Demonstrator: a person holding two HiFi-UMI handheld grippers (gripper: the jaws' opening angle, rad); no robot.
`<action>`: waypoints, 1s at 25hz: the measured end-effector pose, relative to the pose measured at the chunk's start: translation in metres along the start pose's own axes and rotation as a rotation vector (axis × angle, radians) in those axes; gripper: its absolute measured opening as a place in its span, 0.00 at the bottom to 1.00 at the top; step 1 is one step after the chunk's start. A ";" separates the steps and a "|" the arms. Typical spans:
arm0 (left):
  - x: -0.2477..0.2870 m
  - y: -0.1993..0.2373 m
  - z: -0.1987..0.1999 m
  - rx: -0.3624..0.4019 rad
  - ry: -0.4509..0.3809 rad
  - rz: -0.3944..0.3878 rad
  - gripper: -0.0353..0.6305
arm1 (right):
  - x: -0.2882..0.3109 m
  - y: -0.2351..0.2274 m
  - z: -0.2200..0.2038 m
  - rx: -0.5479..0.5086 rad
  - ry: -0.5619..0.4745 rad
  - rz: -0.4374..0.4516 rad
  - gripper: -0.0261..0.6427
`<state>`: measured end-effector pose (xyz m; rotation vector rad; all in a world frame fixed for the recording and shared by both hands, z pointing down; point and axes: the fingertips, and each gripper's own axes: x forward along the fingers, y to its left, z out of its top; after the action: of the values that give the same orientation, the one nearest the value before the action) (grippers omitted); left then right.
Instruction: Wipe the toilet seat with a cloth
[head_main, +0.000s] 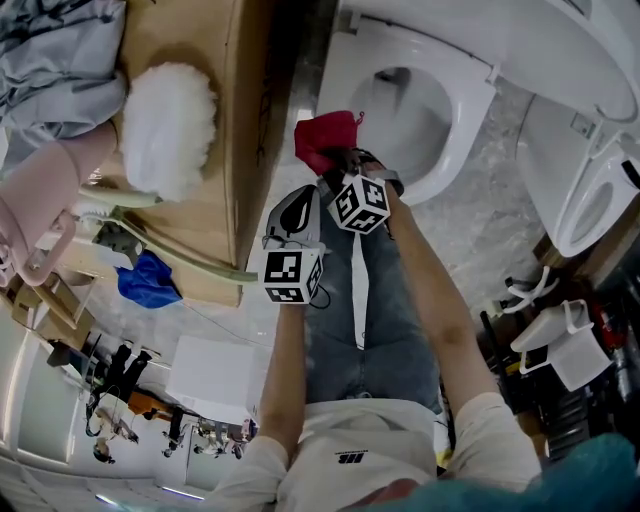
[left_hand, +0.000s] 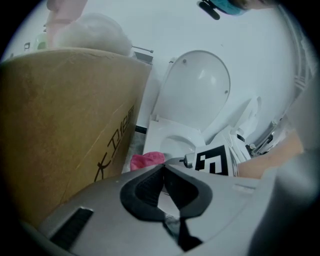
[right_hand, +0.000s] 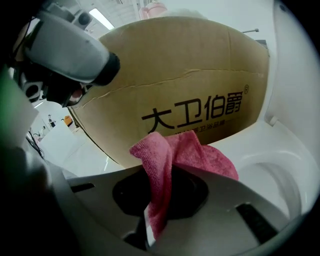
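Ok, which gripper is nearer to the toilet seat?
Right. The right gripper, shut on the red cloth, is by the toilet seat edge; the left gripper hangs further back, beside the cardboard box.

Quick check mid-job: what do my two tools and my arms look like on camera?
Both the left tool and right tool have grey moulded shells with black pads. Each carries a white cube printed with black square markers. Arms are bare below short white sleeves.
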<state>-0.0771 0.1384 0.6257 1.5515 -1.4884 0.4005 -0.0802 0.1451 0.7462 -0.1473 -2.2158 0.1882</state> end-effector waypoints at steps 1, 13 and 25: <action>-0.001 0.000 -0.001 0.001 0.000 0.001 0.07 | 0.000 0.004 -0.002 -0.004 0.004 0.003 0.07; -0.011 -0.025 0.000 0.029 -0.010 -0.039 0.07 | -0.034 0.027 -0.027 0.041 0.062 -0.013 0.07; -0.032 -0.076 0.057 0.108 -0.054 -0.103 0.07 | -0.179 -0.006 0.008 0.256 -0.088 -0.282 0.07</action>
<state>-0.0346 0.1021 0.5420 1.7287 -1.4410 0.3874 0.0212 0.1078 0.6033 0.3181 -2.2482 0.3239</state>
